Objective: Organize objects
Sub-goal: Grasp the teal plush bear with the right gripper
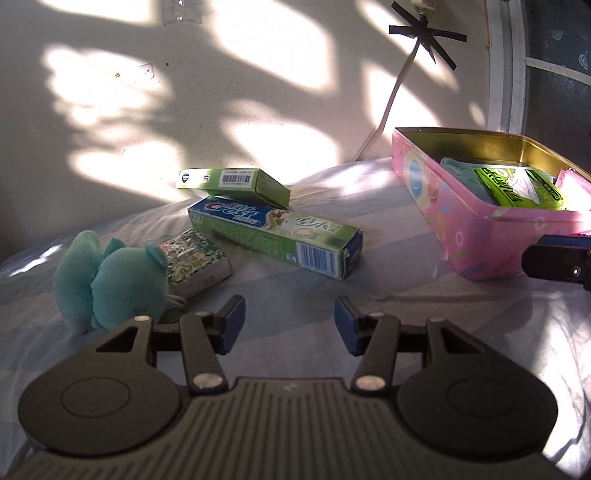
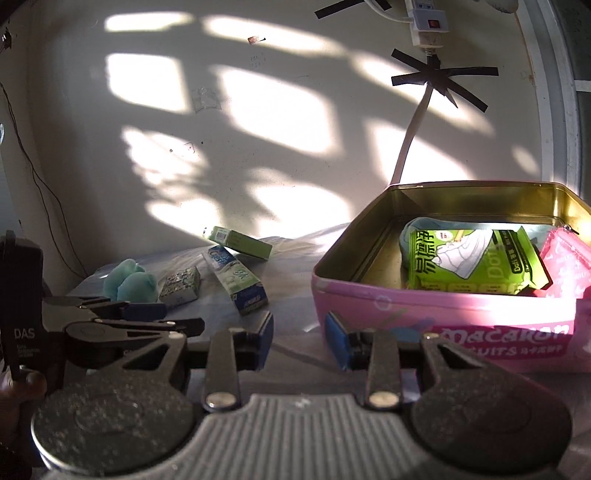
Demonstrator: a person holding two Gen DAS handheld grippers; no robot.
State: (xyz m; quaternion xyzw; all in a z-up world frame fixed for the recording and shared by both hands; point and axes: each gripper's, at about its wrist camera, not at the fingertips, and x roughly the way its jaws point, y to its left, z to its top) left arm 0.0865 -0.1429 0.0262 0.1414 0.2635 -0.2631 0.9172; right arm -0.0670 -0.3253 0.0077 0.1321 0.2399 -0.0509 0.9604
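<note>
A pink biscuit tin (image 1: 476, 236) (image 2: 461, 317) stands open on the bed at the right. It holds a green packet (image 2: 469, 262), a light blue cloth (image 1: 461, 173) and a pink pouch (image 2: 565, 262). Left of it lie a Crest toothpaste box (image 1: 273, 232) (image 2: 238, 280), a small green box (image 1: 236, 184) (image 2: 240, 242) resting on its far end, a tissue pack (image 1: 195, 262) (image 2: 181, 286) and a teal plush toy (image 1: 110, 280) (image 2: 129, 282). My left gripper (image 1: 290, 323) is open and empty, just short of the toothpaste box. My right gripper (image 2: 299, 339) is open and empty at the tin's near left corner.
The bed has a pale blue striped sheet (image 1: 295, 295). A sunlit wall (image 1: 221, 92) stands behind, with a white cable (image 2: 410, 140) taped to it and a power strip (image 2: 424, 22) above. The left gripper's body (image 2: 110, 325) shows at the left of the right wrist view.
</note>
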